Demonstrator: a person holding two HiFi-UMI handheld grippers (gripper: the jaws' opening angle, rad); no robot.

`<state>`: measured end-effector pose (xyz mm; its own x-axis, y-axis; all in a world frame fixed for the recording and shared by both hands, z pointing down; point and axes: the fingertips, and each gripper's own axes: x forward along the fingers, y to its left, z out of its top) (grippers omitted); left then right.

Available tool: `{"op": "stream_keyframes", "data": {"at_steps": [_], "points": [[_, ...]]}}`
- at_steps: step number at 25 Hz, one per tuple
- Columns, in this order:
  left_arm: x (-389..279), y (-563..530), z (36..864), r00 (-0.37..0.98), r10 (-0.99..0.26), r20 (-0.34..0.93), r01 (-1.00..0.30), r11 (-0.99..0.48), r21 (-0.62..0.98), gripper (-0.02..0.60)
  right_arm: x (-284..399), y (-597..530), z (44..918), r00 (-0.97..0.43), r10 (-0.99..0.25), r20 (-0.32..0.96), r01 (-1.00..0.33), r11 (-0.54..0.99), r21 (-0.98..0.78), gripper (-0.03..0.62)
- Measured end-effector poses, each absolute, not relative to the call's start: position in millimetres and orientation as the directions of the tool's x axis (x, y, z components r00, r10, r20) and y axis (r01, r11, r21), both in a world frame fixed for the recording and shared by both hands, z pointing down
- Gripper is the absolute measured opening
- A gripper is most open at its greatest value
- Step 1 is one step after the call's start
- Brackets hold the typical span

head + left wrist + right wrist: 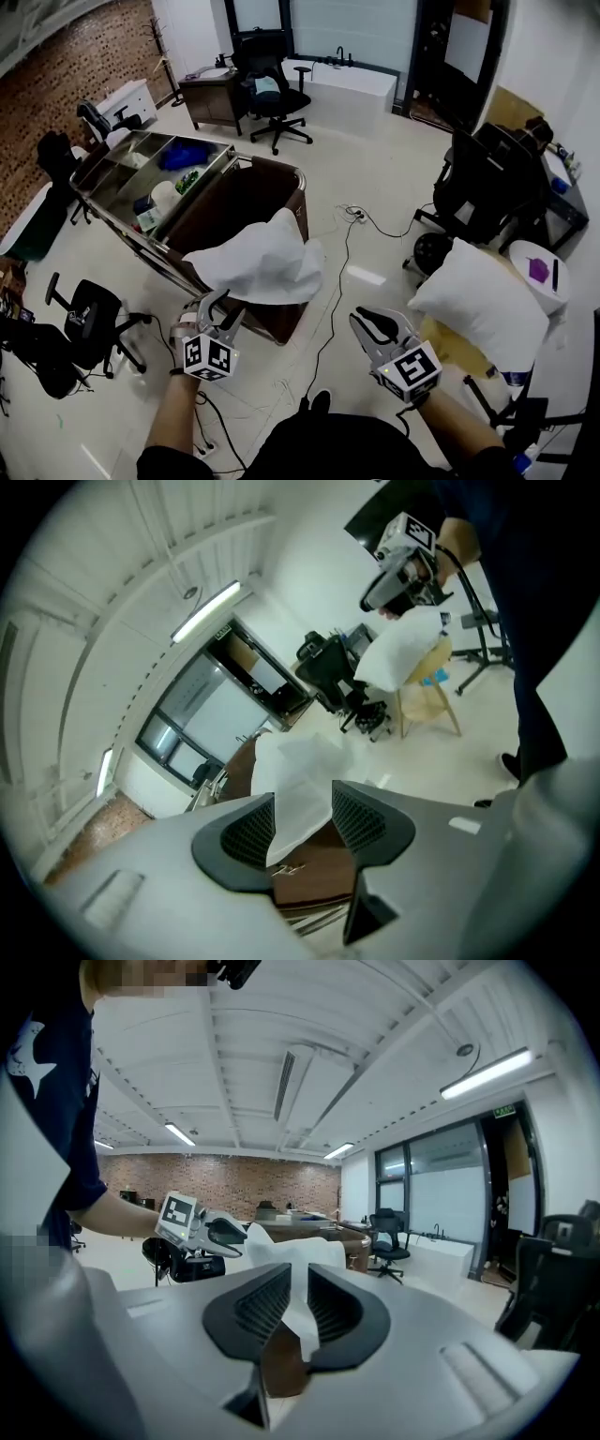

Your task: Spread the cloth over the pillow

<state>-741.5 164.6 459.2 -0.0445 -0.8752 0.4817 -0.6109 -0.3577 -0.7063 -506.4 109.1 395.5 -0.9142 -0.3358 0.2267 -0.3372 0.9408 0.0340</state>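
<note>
Two grippers held low above the pale floor (384,178), one in each hand, both pointing toward a brown cart (239,202) with a metal rim. On the left gripper (223,309), jaws spread wide and clamped on nothing. Looks along them at the white cloth (258,262), framed in the gap yet well short of the pads. On the right gripper (372,323), jaws parted by a narrow slot only, likewise gripping nothing, with a strip of the same cloth visible far beyond the slot.

Cloth draped over the near corner of the cart, bunched into a peak on top and hanging down the brown side panel. Lies well apart from the pillow (478,305).

Pillow white and plump, propped at a tilt on a wooden stool (448,345) off to the person's right, away from cart and cloth.

Several compartments in the cart's open top, holding a blue item and some pale containers too small to identify. Black office chair (277,89) beyond the far end of the cart, more of them around the room. Thin cable (345,272) trailing across the floor between cart and stool.
</note>
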Motion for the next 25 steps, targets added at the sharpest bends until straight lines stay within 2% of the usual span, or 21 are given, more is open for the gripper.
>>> {"op": "stream_keyframes", "data": {"at_steps": [6, 11, 13, 20, 25], "points": [[-781, 161, 489, -0.137, -0.833, 0.537, -0.357, -0.464, -0.811, 0.181, -557, 106, 415, -0.925, -0.273, 0.264, -0.277, 0.961, 0.025, 0.064], [-791, 157, 490, -0.179, -0.835, 0.521, -0.197, -0.488, -0.85, 0.181, -585, 104, 439, -0.922, -0.232, 0.309, -0.238, 0.971, 0.019, 0.064], [-791, 155, 487, -0.187, -0.841, 0.508, -0.167, -0.482, -0.86, 0.156, -593, 104, 452, -0.918, -0.216, 0.333, -0.22, 0.975, 0.028, 0.064], [-786, 154, 471, -0.176, -0.846, 0.503, -0.117, -0.489, -0.864, 0.0, -616, 112, 472, -0.906, -0.17, 0.388, -0.169, 0.985, 0.039, 0.078], [-771, 153, 432, -0.137, -0.88, 0.454, -0.154, -0.434, -0.888, 0.0, -625, 120, 493, -0.886, -0.142, 0.442, -0.104, 0.989, 0.109, 0.115]]}}
